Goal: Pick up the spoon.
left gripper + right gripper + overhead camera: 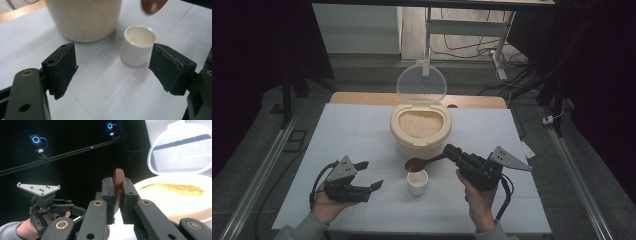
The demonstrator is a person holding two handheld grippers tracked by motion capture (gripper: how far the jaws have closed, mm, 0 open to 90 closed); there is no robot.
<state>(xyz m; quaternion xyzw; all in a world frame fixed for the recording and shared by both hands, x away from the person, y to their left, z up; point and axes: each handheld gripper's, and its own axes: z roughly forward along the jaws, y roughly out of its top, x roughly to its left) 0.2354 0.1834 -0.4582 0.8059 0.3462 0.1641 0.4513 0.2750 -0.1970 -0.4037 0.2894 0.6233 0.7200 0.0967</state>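
A small white ribbed cup [417,181] stands empty on the table in front of a cream container [420,140] of rice, whose clear lid [421,84] stands raised. My right gripper [453,152] is shut on the handle of a brown wooden spoon [416,164], and the spoon's bowl hangs just above the cup. In the right gripper view the spoon [118,181] is clamped edge-on between the pads. My left gripper [371,175] is open, left of the cup. In the left gripper view the cup [138,45] stands just beyond the spread jaws of that gripper [113,72], untouched.
The white table top [347,130] has bare room on both sides of the container. A wooden strip [362,98] runs along its far edge. Metal rails [259,175] flank the table on the floor. Cables lie on the floor behind.
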